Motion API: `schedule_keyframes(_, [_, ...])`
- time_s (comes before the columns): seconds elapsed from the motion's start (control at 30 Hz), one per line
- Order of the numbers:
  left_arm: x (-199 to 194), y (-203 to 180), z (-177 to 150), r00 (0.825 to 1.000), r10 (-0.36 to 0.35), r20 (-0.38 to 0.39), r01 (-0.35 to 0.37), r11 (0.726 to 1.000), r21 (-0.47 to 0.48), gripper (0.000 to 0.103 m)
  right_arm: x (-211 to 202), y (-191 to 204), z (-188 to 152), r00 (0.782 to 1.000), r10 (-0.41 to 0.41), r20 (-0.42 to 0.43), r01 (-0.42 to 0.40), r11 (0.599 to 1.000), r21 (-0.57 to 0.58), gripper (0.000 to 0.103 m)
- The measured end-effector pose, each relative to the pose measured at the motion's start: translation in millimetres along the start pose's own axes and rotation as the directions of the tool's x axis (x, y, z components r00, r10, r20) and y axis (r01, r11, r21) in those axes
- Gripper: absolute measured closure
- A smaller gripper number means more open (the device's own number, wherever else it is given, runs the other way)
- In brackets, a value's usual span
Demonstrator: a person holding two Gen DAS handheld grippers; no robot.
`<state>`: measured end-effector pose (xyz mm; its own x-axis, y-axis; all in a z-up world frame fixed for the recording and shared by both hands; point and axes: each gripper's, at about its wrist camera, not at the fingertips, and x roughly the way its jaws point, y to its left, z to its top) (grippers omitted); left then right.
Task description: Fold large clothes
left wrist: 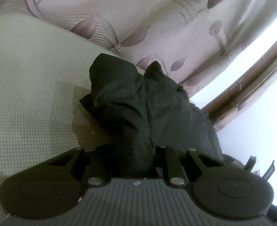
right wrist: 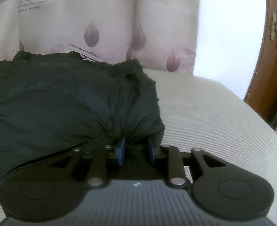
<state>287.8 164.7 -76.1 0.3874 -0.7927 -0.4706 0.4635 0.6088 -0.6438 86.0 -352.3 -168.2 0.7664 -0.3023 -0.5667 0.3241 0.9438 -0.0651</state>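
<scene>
Garment: we find a black garment, thin, crinkled, stitched seams.
Surface: woven cream cushion.
Left gripper: clamped on bunched cloth.
Right gripper: blue pads pinching a fold.

The crumpled black thin-fabric garment is plain black, with stitched seams of the same colour. The cream woven bed cover has a fine grid pattern. The pale pink curtain with leaves carries mauve leaves, thin curved lines and small dark printed text. The curved wooden frame is brown with chipped spots. The fingers have blue pads.
</scene>
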Motion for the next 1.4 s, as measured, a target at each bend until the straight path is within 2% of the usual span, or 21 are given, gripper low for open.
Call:
schedule_keyframes(0.03, [0.1,-0.9,-0.9,1.000,0.001,-0.006,-0.001,1.000,0.007,0.082,-0.2,-0.1,-0.1,1.000,-0.007,0.000,0.007,1.000,0.000,0.071])
schedule_keyframes(0.1, [-0.9,-0.4,-0.6,1.000,-0.011,-0.013,0.011,1.000,0.009,0.082,-0.2,-1.9,-0.1,0.999,-0.039,-0.002,0.039,0.999,0.010,0.056])
schedule_keyframes(0.17, [0.6,3.9,0.8,0.999,-0.031,-0.031,0.031,0.999,0.005,0.079,1.1,-9.6,0.2,0.997,-0.072,-0.015,0.073,0.996,0.054,0.035])
schedule_keyframes(0.23, [6.7,7.6,3.5,0.997,-0.032,-0.073,0.032,0.999,0.003,0.064,2.1,-21.0,-0.8,0.999,-0.038,-0.028,0.041,0.992,0.117,0.035])
schedule_keyframes(0.27, [11.4,9.6,4.4,0.994,-0.040,-0.099,0.040,0.999,-0.005,0.049,3.0,-27.2,-1.4,0.999,-0.014,-0.033,0.019,0.989,0.149,0.034])
schedule_keyframes(0.4, [20.3,7.2,6.1,0.990,-0.092,-0.104,0.094,0.995,0.015,0.033,3.6,-35.2,-3.1,0.999,0.002,-0.036,0.005,0.981,0.195,0.031])
schedule_keyframes(0.43, [23.6,6.8,6.2,0.990,-0.100,-0.098,0.101,0.995,0.005,0.034,2.1,-32.4,-3.1,1.000,-0.012,-0.028,0.017,0.983,0.180,0.031])
schedule_keyframes(0.47, [26.8,5.9,6.4,0.990,-0.099,-0.100,0.100,0.995,-0.001,0.040,-0.3,-28.4,-3.4,0.999,-0.031,-0.014,0.033,0.987,0.159,0.031])
schedule_keyframes(0.5, [28.6,2.4,6.3,0.992,-0.080,-0.101,0.082,0.997,0.012,0.052,-4.4,-24.8,-4.3,0.999,-0.053,0.009,0.051,0.989,0.138,0.031])
schedule_keyframes(0.57, [29.8,-3.2,3.8,0.993,-0.055,-0.101,0.057,0.998,0.020,0.062,-22.1,-15.0,-6.7,0.988,-0.116,0.104,0.104,0.988,0.115,0.031])
schedule_keyframes(0.63, [24.0,-9.5,2.0,0.997,-0.041,-0.072,0.044,0.998,0.041,0.072,-45.9,-9.1,-4.2,0.974,-0.128,0.188,0.099,0.983,0.157,0.031])
schedule_keyframes(0.7, [16.6,-11.1,1.9,0.998,-0.042,-0.043,0.043,0.999,0.022,0.079,-73.6,1.6,5.0,0.957,-0.088,0.275,0.039,0.983,0.179,0.031])
schedule_keyframes(0.73, [14.2,-12.2,1.0,0.999,-0.040,-0.034,0.040,0.999,0.018,0.079,-85.8,11.6,12.7,0.950,-0.035,0.310,-0.015,0.987,0.158,0.031])
schedule_keyframes(0.83, [11.1,-24.9,-1.8,1.000,-0.001,0.004,0.001,1.000,0.024,0.081,-104.6,46.4,33.9,0.922,0.198,0.333,-0.226,0.973,0.046,0.031])
schedule_keyframes(0.87, [9.4,-28.2,-3.1,1.000,0.003,0.017,-0.003,1.000,0.020,0.082,-108.7,62.3,39.0,0.905,0.275,0.324,-0.288,0.958,-0.007,0.032])
schedule_keyframes(0.93, [5.1,-33.5,-5.6,0.999,0.010,0.041,-0.010,1.000,0.000,0.082,-112.7,95.8,44.4,0.876,0.393,0.281,-0.375,0.920,-0.118,0.047])
schedule_keyframes(0.97, [3.2,-35.8,-6.8,0.999,0.016,0.049,-0.016,1.000,-0.008,0.082,-109.7,110.0,46.9,0.870,0.424,0.252,-0.393,0.905,-0.163,0.068])
schedule_keyframes(1.0, [0.2,-37.9,-5.4,0.998,0.024,0.052,-0.024,1.000,-0.014,0.083,-107.3,122.8,47.5,0.865,0.449,0.222,-0.410,0.889,-0.203,0.081])
schedule_keyframes(1.07, [-4.0,-45.2,-6.2,0.998,0.043,0.054,-0.042,0.999,-0.021,0.083,-98.9,143.5,48.2,0.860,0.480,0.173,-0.429,0.864,-0.265,0.089])
schedule_keyframes(1.23, [-19.0,-65.8,-4.8,0.995,0.077,0.062,-0.075,0.997,-0.036,0.084,-73.4,169.4,52.3,0.864,0.497,0.079,-0.446,0.829,-0.337,0.093])
schedule_keyframes(1.4, [-24.6,-94.5,0.1,0.993,0.106,0.060,-0.102,0.993,-0.057,0.084,-43.0,180.1,43.8,0.868,0.496,-0.010,-0.473,0.822,-0.318,0.094])
